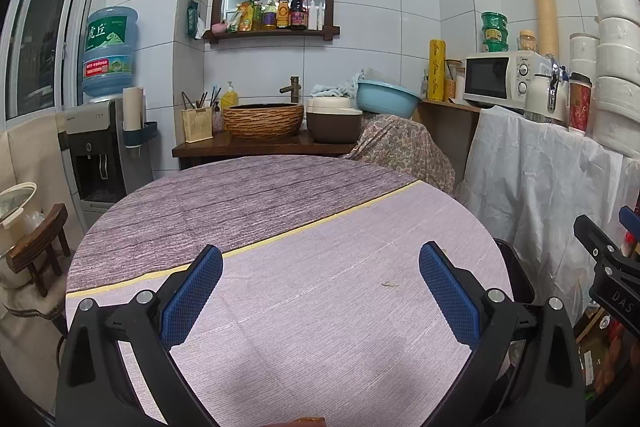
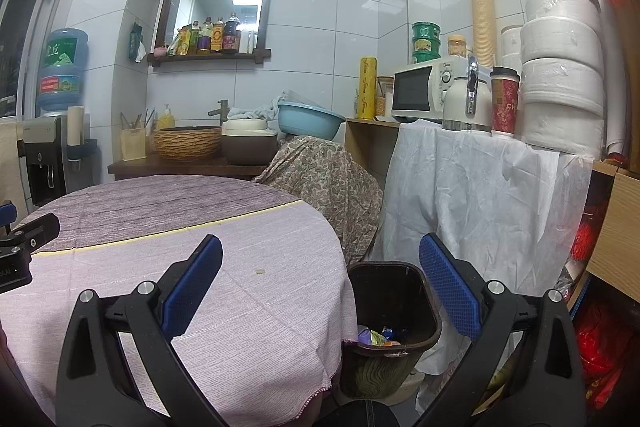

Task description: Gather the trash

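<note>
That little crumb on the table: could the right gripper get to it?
Probably yes. The crumb lies on bare tablecloth just ahead of the open right gripper, with nothing between them.

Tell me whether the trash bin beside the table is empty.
Not empty. The trash bin stands upright and lidless beside the table, with colourful wrappers lying at its bottom.

Left tool [image 1: 320, 287] and right tool [image 2: 320, 281]: black frames, blue textured pads, silver screws

Home kitchen: microwave [image 2: 418, 91], basin sink [image 1: 263, 120], water dispenser [image 1: 93, 151]
</note>
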